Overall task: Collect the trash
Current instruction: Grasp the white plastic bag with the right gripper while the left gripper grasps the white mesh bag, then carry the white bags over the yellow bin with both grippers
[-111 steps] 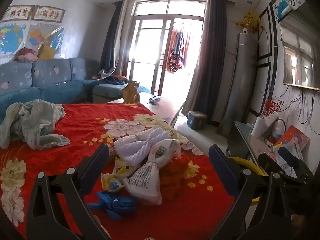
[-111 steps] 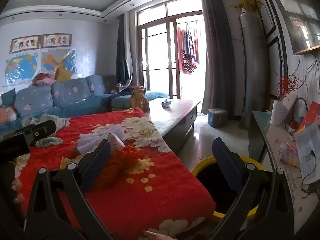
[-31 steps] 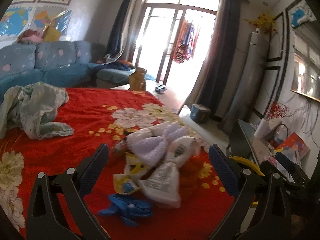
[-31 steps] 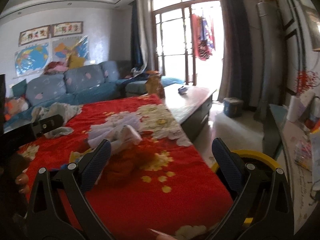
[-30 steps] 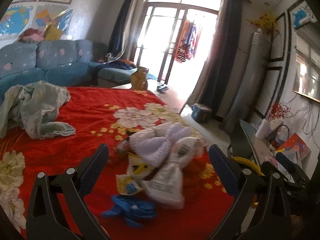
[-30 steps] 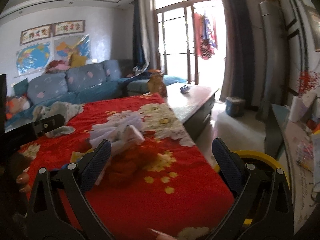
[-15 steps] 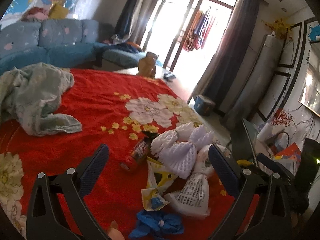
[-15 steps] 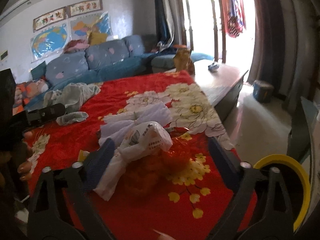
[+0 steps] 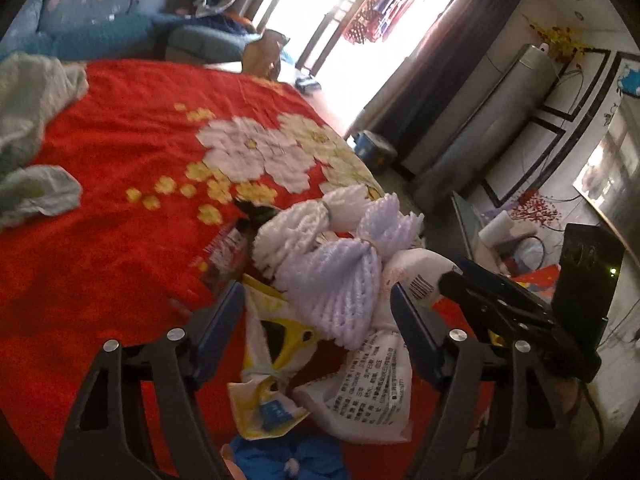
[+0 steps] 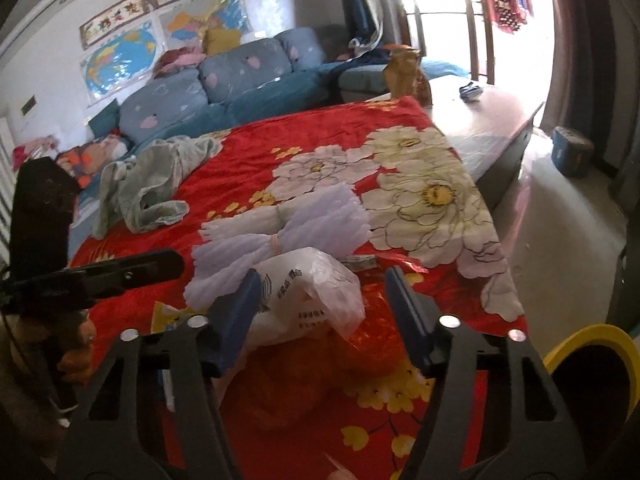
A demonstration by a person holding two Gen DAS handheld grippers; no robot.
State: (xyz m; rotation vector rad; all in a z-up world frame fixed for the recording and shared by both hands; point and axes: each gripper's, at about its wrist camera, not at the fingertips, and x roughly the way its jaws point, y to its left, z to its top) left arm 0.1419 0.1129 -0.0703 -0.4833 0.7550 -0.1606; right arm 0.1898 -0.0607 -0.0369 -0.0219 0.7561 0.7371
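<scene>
A heap of trash lay near the edge of the worktop, on its red flowered cloth [image 9: 120,184]. The left gripper [image 9: 318,320] stood over the white foam-net bundle [image 9: 332,264] and the yellow-and-white plastic wrapper [image 9: 268,376]; its fingers [image 9: 218,328] had just been closing but were apart, pressing nothing. The right gripper [image 10: 320,308] straddled the white printed plastic bag [image 10: 308,296] atop the crumpled orange bag [image 10: 320,364], fingers [image 10: 236,316] likewise closing, not visibly clamped. A round yellow-rimmed bin [image 10: 592,364] stood beside that edge.
</scene>
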